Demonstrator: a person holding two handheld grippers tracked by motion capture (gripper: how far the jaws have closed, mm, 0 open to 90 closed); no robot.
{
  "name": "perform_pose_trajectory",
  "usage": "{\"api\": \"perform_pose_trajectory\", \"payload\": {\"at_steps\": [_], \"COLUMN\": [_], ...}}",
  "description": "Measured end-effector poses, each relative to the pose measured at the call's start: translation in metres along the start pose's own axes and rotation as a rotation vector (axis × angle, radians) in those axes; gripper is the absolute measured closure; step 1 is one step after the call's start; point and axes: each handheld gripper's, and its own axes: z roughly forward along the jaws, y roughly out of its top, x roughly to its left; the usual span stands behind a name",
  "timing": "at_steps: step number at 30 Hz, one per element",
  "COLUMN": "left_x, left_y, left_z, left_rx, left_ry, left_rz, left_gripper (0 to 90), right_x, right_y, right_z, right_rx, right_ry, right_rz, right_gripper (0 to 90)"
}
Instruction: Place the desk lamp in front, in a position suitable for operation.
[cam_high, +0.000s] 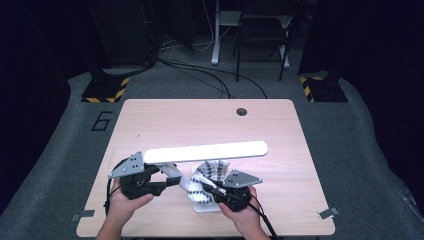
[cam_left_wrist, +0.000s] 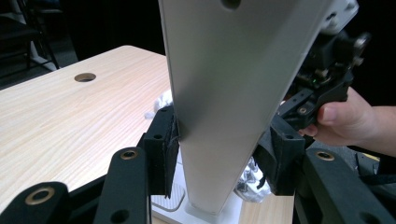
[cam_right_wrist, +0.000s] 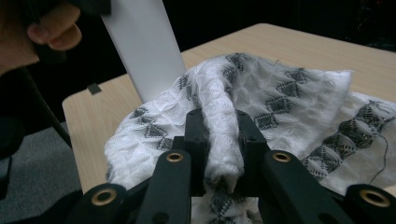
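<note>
- The left claw (cam_high: 167, 182), at the lower left of the high view, is clenched on the white arm (cam_left_wrist: 224, 121) of a desk lamp; in the left gripper view its two black pads press against both sides of that flat arm
- The lamp's long white head (cam_high: 205, 151) lies level across the middle of the high view, above both hands; its white base (cam_left_wrist: 168, 205) sits on the surface (cam_high: 200, 120) at the bottom of the left gripper view
- The right claw (cam_right_wrist: 219, 140) is clenched on a fold of white cloth with a black diamond pattern (cam_right_wrist: 280, 93); the pinched fold stands up between its jaws in the right gripper view
- The cloth is bunched at the foot of the lamp, just right of the lamp arm in the lower centre of the high view
- The light wooden surface has a round cable hole (cam_high: 242, 111) near its far edge
</note>
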Motion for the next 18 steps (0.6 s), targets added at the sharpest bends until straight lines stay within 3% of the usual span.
{"api": "perform_pose_trajectory", "payload": {"at_steps": [3,18], "left_x": [0.000,-0.005], "left_y": [0.000,0.002], "left_z": [0.000,0.001], "left_rx": [-0.001,0.020], "left_ry": [0.001,0.022], "left_rz": [-0.001,0.013], "left_gripper": [53.5,53.4], "right_x": [0.005,0.019], "right_y": [0.007,0.021], "right_z": [0.001,0.013], "right_rx": [-0.025,-0.017], "right_ry": [0.011,-0.003], "right_rz": [0.000,-0.078], "right_gripper": [78.0,77.5]}}
